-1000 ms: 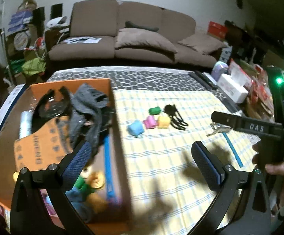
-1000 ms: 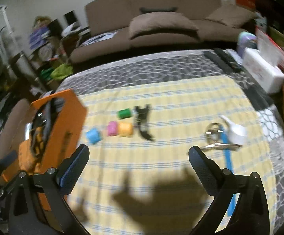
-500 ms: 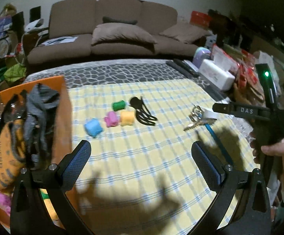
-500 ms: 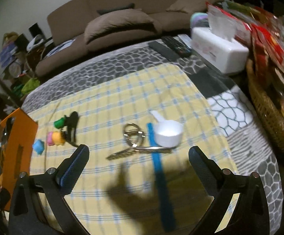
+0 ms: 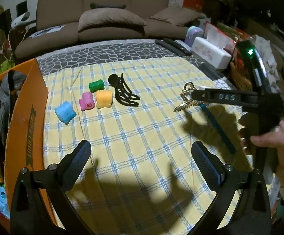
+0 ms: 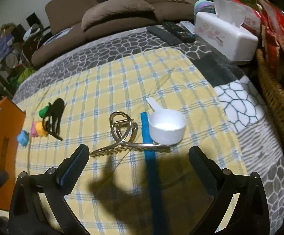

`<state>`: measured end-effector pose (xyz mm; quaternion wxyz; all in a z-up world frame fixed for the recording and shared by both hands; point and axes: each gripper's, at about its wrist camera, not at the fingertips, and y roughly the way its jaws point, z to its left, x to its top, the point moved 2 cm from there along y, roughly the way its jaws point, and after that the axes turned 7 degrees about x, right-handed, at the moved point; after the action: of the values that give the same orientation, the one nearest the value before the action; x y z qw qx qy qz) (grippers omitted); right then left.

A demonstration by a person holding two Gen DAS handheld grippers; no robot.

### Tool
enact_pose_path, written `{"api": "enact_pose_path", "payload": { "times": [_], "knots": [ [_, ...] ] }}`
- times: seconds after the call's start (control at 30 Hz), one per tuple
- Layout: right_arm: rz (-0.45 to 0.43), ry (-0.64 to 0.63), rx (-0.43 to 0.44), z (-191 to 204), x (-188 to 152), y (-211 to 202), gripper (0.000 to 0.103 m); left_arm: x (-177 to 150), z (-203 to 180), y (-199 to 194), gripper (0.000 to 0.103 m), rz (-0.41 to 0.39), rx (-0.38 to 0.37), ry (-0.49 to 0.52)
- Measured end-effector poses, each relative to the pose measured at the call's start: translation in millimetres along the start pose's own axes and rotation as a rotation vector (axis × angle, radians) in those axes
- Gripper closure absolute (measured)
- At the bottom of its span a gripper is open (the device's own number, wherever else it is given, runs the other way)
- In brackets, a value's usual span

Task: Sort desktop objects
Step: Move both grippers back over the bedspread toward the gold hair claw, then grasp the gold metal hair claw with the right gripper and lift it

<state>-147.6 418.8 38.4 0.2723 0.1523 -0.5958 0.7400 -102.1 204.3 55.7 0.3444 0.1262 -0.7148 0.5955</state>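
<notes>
On the yellow checked cloth (image 5: 142, 129) lie a blue roller (image 5: 65, 114), a pink roller (image 5: 86, 103), a yellow roller (image 5: 103, 101), a green roller (image 5: 96, 85) and a black hair claw (image 5: 122, 93). A gold hair claw (image 6: 122, 135), a blue strip (image 6: 151, 156) and a white scoop (image 6: 166, 126) lie further right. My left gripper (image 5: 141, 163) is open and empty above the cloth. My right gripper (image 6: 139, 165) is open and empty, just short of the gold claw.
An orange box (image 5: 24, 105) holding clothes and rollers stands at the left. A white tissue box (image 6: 226, 37), remotes (image 6: 173, 31) and a wicker basket (image 6: 277, 105) sit at the right. A brown sofa (image 5: 102, 19) is behind the table.
My left gripper has swung right, away from the orange box and over the cloth. My right gripper has moved right and closer to the gold claw and scoop. Both stay open.
</notes>
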Motion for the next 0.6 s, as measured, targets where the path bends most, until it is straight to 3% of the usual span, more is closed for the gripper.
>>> {"api": "enact_pose_path", "payload": {
  "times": [0.37, 0.47, 0.53, 0.6],
  "knots": [
    [-0.018, -0.039, -0.053, 4, 4, 12, 0.004, 4, 13, -2, 0.0, 0.004, -0.001, -0.038],
    [-0.006, -0.057, -0.048, 10, 7, 9, 0.021, 4, 14, -3, 0.0, 0.001, -0.002, -0.046],
    [0.005, -0.07, -0.04, 15, 7, 10, 0.045, 5, 14, -5, 0.0, 0.001, -0.003, -0.048],
    [0.025, -0.083, -0.019, 20, 7, 13, 0.053, 5, 15, -5, 0.0, 0.001, -0.006, -0.052]
  ]
}}
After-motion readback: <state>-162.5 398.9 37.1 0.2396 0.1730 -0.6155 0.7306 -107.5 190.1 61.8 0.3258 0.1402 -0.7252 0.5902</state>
